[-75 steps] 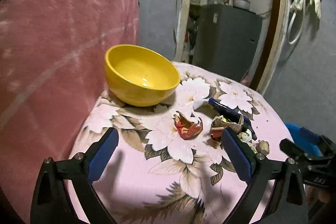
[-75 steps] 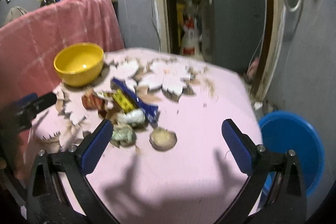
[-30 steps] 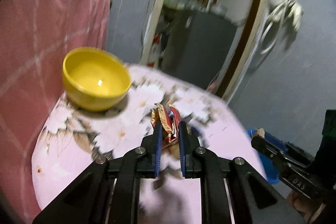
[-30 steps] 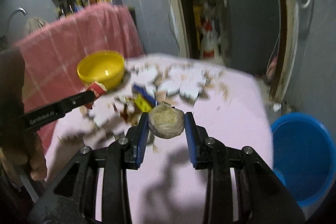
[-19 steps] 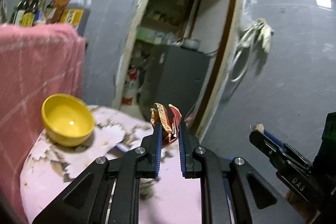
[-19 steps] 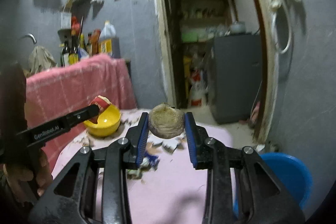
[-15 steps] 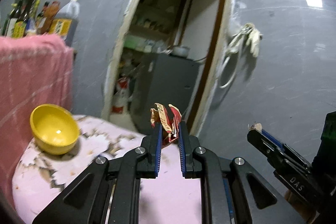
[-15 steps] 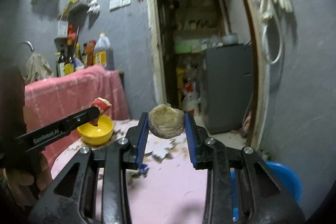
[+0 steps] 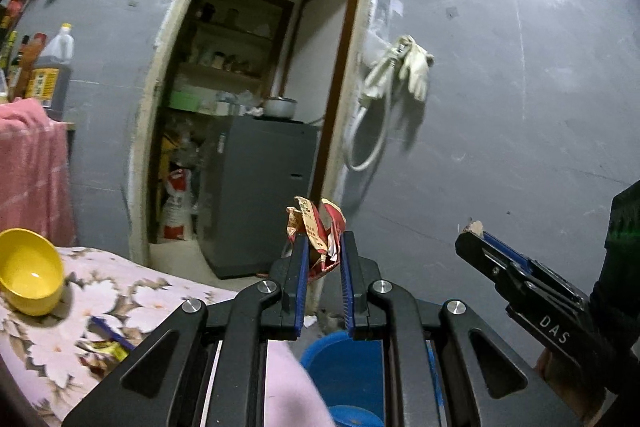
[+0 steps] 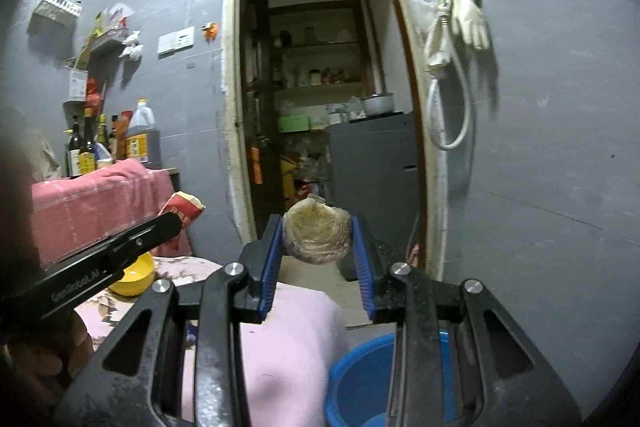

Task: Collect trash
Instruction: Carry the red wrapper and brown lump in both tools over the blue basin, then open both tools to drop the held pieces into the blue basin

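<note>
Wrapper (image 9: pixel 318 235), crumpled red and tan, pinched upright; beige wad (image 10: pixel 317 235) rounded.

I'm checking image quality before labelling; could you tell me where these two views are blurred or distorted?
Left wrist view: fisheye bends the doorway; the floral cloth is smeared, the red wrapper sharp. Right wrist view: dark blur fills the lower left; the round wad is crisp.

Glossy bowl (image 9: pixel 30 273), crinkly foil wrapper (image 9: pixel 318 227)

Left claw (image 9: pixel 323 259) clamped on crumpled, perhaps red, wrapper (image 9: pixel 318 231)
</note>
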The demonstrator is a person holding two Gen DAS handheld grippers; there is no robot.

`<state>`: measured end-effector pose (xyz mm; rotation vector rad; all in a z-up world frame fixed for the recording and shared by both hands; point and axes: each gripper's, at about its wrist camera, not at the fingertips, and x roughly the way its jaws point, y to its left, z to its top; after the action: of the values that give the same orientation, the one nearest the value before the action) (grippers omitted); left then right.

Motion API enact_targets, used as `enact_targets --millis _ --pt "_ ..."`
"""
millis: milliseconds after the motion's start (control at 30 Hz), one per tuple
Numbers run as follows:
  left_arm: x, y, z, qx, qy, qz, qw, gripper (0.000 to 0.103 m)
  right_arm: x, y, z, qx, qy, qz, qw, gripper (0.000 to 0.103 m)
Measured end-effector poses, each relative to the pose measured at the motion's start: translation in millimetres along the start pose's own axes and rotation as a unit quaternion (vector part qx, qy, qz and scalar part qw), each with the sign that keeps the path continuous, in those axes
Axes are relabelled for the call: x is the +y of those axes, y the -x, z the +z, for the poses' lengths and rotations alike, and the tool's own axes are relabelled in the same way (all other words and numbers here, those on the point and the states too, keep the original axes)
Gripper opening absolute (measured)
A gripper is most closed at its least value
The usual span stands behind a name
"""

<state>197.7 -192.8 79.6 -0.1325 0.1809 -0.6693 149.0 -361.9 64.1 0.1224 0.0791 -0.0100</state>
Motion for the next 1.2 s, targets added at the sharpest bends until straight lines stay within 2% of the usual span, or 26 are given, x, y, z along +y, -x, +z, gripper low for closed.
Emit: enact_targets --millis 333,633,833,1133,1200 --pt "-30.9 -41.7 -19.2 0.044 -0.01 -0.023 0.9987 0.012 -45.8 2.7 -19.3 0.021 -0.023 -0.025 0.999 0.041" --pt "-45.7 -77.3 -45.4 0.101 -0.014 -0.032 0.9942 0.012 -75.2 -6.0 -42.5 0.052 -0.051 -0.037 0.997 0.041" --pt "-54.2 -104.2 -64.8 0.159 -0.028 -0.032 0.9864 0.012 -92.2 -13.9 -60.0 0.082 -0.069 -0.05 0.993 0.041" --pt "-56.4 -129.6 -90.5 0.207 -0.034 -0.038 0.977 0.013 -106.6 -31.5 -82.6 0.133 -0.075 -0.064 0.986 0.042" --pt "-56.4 -135.2 -94.7 0.221 -0.034 -0.031 0.9741 0.016 -108.6 -36.2 -86.1 0.142 -0.077 -0.066 0.985 0.042"
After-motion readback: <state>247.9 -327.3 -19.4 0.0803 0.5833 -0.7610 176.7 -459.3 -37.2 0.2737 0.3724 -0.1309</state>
